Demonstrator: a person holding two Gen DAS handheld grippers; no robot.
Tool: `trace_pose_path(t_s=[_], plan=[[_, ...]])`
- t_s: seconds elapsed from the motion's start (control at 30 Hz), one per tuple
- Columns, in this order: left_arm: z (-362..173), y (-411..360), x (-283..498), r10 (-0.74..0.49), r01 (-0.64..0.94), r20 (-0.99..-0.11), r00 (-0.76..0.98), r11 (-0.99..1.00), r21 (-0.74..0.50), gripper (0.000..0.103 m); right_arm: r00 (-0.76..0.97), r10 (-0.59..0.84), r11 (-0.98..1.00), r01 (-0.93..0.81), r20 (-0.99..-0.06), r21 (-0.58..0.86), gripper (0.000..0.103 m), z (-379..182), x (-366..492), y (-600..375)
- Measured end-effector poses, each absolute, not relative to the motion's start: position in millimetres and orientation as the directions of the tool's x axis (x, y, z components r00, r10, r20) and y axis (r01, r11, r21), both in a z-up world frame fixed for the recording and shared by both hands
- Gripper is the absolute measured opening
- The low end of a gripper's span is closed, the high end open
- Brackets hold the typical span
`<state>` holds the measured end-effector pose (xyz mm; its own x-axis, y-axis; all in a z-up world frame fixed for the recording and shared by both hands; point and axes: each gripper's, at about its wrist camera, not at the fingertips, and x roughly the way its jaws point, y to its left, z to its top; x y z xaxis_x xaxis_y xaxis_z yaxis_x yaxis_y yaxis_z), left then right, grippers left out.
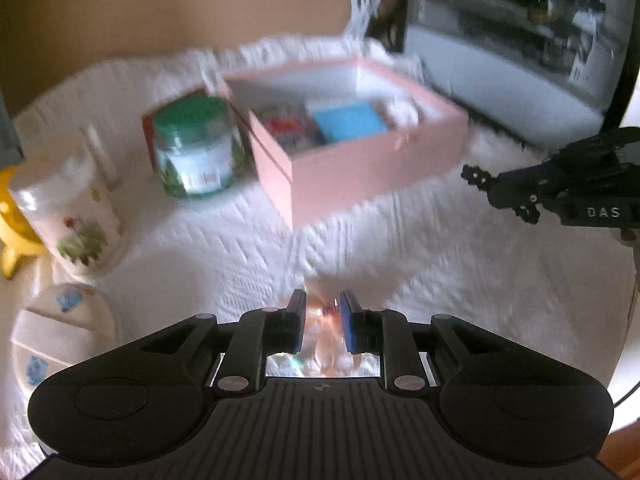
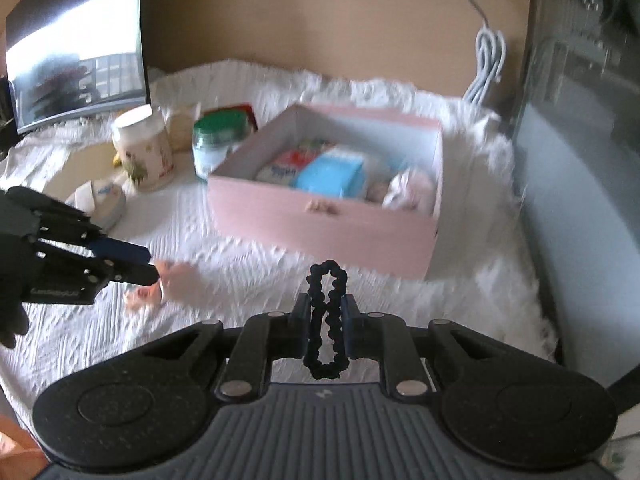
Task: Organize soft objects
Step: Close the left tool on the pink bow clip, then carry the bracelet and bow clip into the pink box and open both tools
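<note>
Right tongs (image 2: 326, 314) are clamped on a black twisty hair tie (image 2: 326, 320), which sticks out past the tips. The pink box (image 2: 332, 232) sits just ahead of them on the white cover (image 2: 224, 248), with a blue pack (image 2: 332, 178) inside. Left tongs (image 1: 323, 316) have a pale pink soft thing (image 1: 322, 320) between the pads; too blurry to tell if they're actually gripping it. Green-lidded jar (image 1: 198, 148) sits ahead-left of those.

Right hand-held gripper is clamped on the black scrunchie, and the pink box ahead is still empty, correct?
Not quite. The right hand-held gripper is clamped on the black scrunchie, but the pink box is not empty: the right wrist view shows a blue packet and other items inside.
</note>
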<state>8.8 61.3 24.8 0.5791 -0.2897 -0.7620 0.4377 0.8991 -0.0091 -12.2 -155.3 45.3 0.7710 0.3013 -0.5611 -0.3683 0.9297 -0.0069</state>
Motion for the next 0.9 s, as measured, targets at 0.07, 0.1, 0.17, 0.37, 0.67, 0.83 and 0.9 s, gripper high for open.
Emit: trace_pose_path(t_s=[0.07, 0.1, 0.17, 0.37, 0.67, 0.83, 0.9], plan=[[21, 60, 10, -0.292, 0.441, -0.763, 0.577, 0.897, -0.01, 0.023, 0.765, 0.301, 0.929, -0.369, -0.57, -0.005, 0.016, 39, -13, -154], [20, 59, 10, -0.294, 0.437, -0.762, 0.577, 0.899, -0.016, 0.023, 0.763, 0.296, 0.93, -0.368, -0.574, -0.009, 0.016, 36, -13, -152], [19, 57, 13, -0.288, 0.415, -0.772, 0.567, 0.909, -0.034, 0.023, 0.763, 0.287, 0.93, -0.367, -0.58, -0.023, 0.016, 29, -14, -149], [13, 47, 10, -0.244, 0.42, -0.799, 0.55, 0.908, 0.012, 0.038, 0.757, 0.263, 0.926, -0.372, -0.598, -0.064, 0.024, 14, -17, -139], [12, 57, 13, -0.261, 0.317, -0.788, 0.557, 0.944, -0.088, 0.038, 0.76, 0.263, 0.93, -0.364, -0.594, -0.053, 0.038, 6, -12, -139], [10, 60, 8, -0.252, 0.255, -0.761, 0.597, 0.96, -0.117, 0.025, 0.753, 0.287, 0.924, -0.38, -0.592, -0.035, 0.015, 9, -12, -138], [10, 57, 0, -0.251, 0.274, -0.751, 0.611, 0.957, -0.096, 0.02, 0.762, 0.288, 0.92, -0.389, -0.581, -0.053, 0.015, 14, -18, -138]])
